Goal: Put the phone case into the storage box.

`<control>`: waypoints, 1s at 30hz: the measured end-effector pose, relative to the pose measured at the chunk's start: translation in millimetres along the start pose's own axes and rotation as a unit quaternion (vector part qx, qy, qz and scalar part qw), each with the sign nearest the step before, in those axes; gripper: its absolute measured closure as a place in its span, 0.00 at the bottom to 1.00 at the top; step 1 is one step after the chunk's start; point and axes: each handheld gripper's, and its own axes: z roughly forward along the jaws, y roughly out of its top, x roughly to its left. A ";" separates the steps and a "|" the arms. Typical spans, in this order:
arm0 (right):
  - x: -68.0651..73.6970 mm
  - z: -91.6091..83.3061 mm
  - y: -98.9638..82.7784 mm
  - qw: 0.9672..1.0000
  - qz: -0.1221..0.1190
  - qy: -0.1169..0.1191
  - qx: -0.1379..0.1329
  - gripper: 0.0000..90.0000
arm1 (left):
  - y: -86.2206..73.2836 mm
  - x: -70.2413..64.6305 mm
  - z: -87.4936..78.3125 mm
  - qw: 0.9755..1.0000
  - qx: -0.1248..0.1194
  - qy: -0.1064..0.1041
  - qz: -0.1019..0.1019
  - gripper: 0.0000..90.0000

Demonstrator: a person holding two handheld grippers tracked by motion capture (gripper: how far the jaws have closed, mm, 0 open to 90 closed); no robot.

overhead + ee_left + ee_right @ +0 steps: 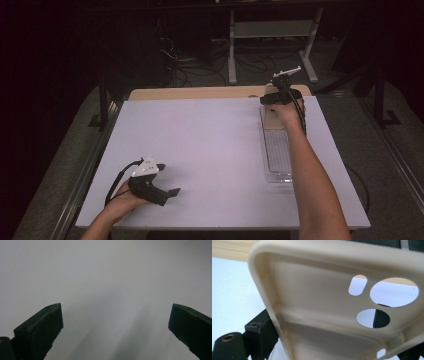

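A cream phone case [317, 297] with round camera holes fills the right gripper view, its hollow inner side facing the camera. My right gripper [337, 345] is shut on its long edges, with one black jaw on each side. In the high view the case [272, 120] is over the far end of a clear plastic tray [277, 155], with the right gripper [280, 97] at its far end. Whether the case touches the tray I cannot tell. My left gripper [169, 179] lies low over the near left of the white table [200, 140], open [116, 320], with nothing between its jaws.
A wooden board [200, 93] shows along the table's far edge. Beyond it, on the dark floor, are cables and a white metal stand [272, 45]. A dark rail [87, 170] runs along the table's left side.
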 end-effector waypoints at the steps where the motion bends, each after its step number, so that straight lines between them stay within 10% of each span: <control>1: -0.4 0.5 0.0 1.000 0.000 0.000 -0.001 0.10 | -0.1 0.0 0.2 1.000 -0.001 0.000 0.001 0.00; 30: -7.4 17.8 -2.0 1.000 0.003 0.015 -0.002 0.09 | -0.7 -0.1 0.9 1.000 0.002 0.001 0.001 0.00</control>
